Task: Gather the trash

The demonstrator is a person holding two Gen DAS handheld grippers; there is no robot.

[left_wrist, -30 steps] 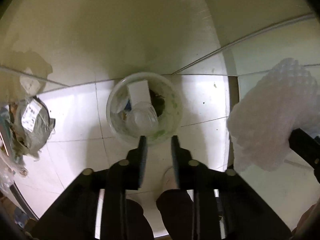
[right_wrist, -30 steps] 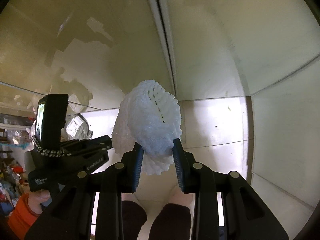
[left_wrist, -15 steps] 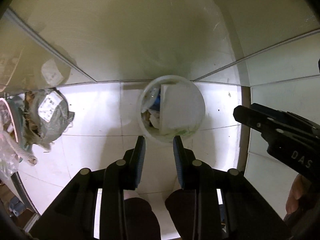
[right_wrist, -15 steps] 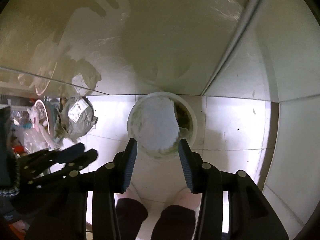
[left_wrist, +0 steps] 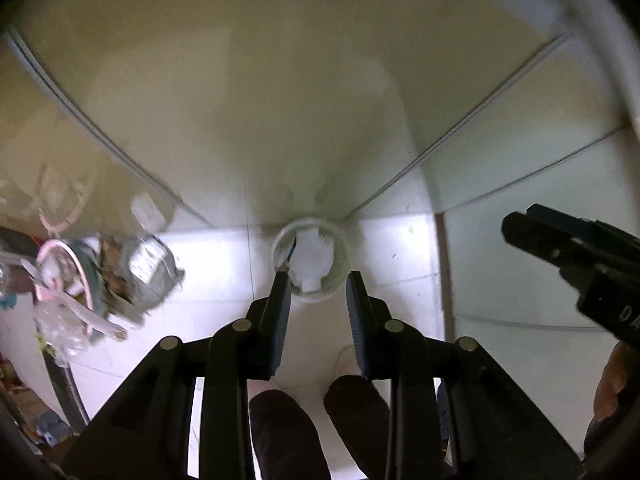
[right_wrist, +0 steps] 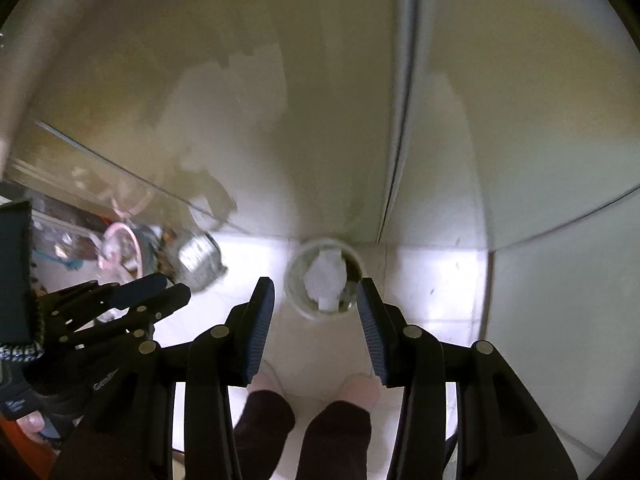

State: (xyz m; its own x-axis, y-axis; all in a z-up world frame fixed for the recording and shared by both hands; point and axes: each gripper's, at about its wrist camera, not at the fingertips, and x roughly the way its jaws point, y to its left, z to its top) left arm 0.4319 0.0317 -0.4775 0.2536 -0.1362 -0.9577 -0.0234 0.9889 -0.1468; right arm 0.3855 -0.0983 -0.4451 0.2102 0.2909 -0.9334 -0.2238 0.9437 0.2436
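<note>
The trash bin (left_wrist: 309,266), a pale round tub, stands on the tiled floor (left_wrist: 396,256) in the corner where two walls meet, at the centre of both wrist views just above the fingertips. It already holds a good deal: a white foam piece (right_wrist: 325,276) lies on top, with something blue (left_wrist: 293,247) tucked at the left of the rim and darker scraps underneath. The left gripper (left_wrist: 319,298) hangs high over the bin with its jaws moderately apart and nothing between them. The right gripper (right_wrist: 316,308) hangs likewise, its jaws spread wider, and it too carries nothing. So I would judge that this round of dropping is finished and the bin is getting full. What looks left to do lies at the left edge of both frames: a grey bundle with a white label (left_wrist: 150,268) on the floor beside a pile of clutter, including a pink ring (left_wrist: 60,268) and crumpled clear plastic (left_wrist: 60,320); which of that counts as rubbish I cannot tell, as it is blurred. Nothing lies between the grippers and the bin; the person's own slippered feet (right_wrist: 362,388) stand just short of it.
</note>
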